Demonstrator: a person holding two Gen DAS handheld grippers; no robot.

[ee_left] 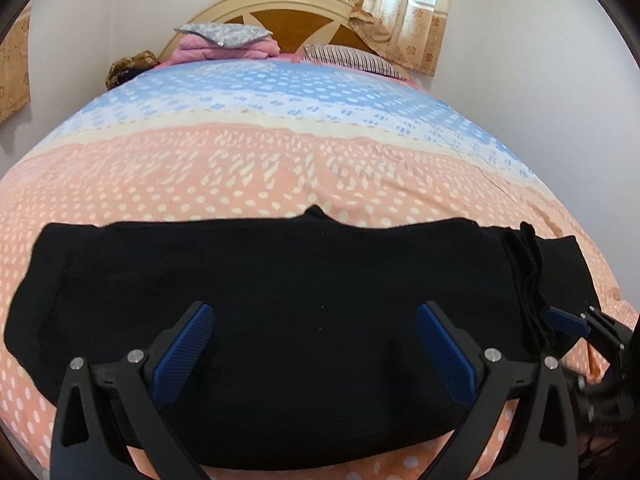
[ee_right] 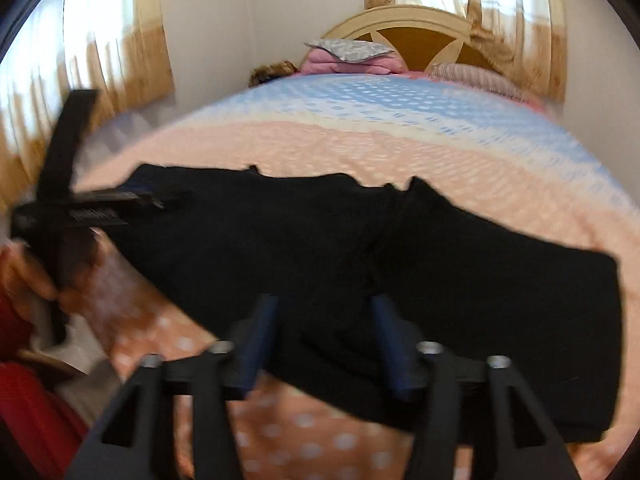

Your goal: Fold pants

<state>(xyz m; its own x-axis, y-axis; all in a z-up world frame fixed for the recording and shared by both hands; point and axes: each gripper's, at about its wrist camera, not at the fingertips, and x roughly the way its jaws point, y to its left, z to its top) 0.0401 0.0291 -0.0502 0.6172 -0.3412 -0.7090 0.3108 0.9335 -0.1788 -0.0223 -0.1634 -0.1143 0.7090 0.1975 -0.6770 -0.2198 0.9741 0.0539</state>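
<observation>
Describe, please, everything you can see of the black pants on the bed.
The black pants lie flat along the near edge of the dotted peach-and-blue bedspread, folded into a long band of soft, matte knit-looking fabric. Layered edges bunch toward the band's right end in the left wrist view. The bedspread supports them. Whether either tool touches them cannot be told.

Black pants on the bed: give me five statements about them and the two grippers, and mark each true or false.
1. The black pants lie on a dotted bedspread. True.
2. The left gripper is clamped on the fabric. False: its jaws stand open over the pants, gripping nothing.
3. The right gripper is open, nothing pinched between its pads. True.
4. The pants hang from the headboard. False: they lie flat near the foot of the bed.
5. A pink folded blanket sits at the head of the bed. True.
</observation>
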